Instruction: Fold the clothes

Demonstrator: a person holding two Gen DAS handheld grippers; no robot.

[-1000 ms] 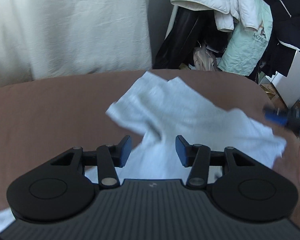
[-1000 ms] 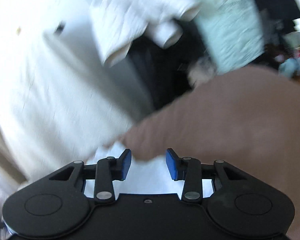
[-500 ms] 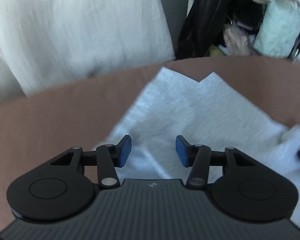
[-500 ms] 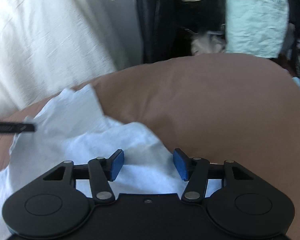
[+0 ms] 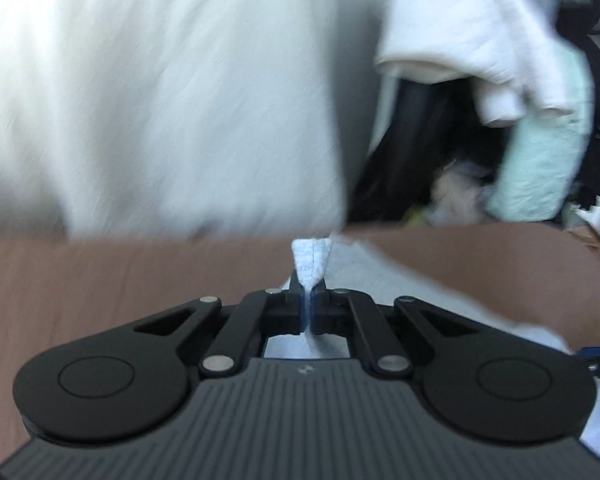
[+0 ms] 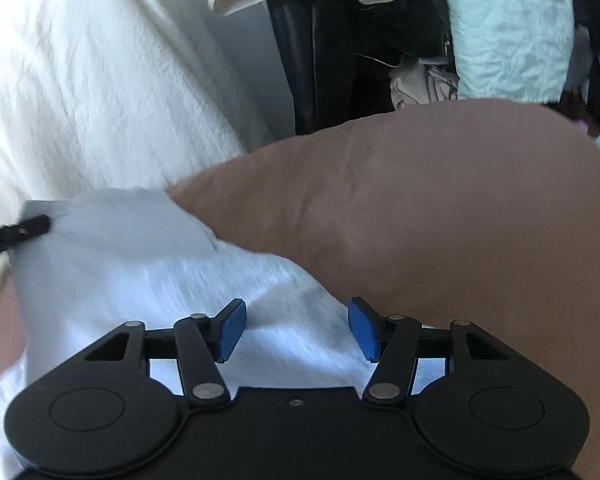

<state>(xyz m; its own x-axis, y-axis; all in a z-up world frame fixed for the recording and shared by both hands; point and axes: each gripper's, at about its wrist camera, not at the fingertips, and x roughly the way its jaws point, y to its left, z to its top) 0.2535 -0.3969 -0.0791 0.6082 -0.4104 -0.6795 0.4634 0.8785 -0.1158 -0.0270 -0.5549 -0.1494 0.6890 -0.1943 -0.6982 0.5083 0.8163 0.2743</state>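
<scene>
A white garment (image 6: 140,264) lies on the brown surface (image 6: 440,208). In the left wrist view my left gripper (image 5: 309,304) is shut on a bunched corner of the white garment (image 5: 312,258), which sticks up between the pads. The rest of the cloth trails away to the right. In the right wrist view my right gripper (image 6: 298,330) is open, its blue pads (image 6: 232,330) hovering over the garment's near edge with nothing held. A dark fingertip of the left gripper (image 6: 16,232) touches the cloth's far left corner there.
A white curtain (image 5: 160,100) hangs behind the brown surface. Hanging clothes crowd the back right: a white quilted jacket (image 5: 460,32), a mint-green garment (image 6: 508,28) and dark pieces (image 6: 312,60). Brown surface stretches bare to the right of the garment.
My left gripper has closed onto a corner of the white garment and the view is blurred by motion. The right gripper stays open over the cloth, moved slightly closer.
</scene>
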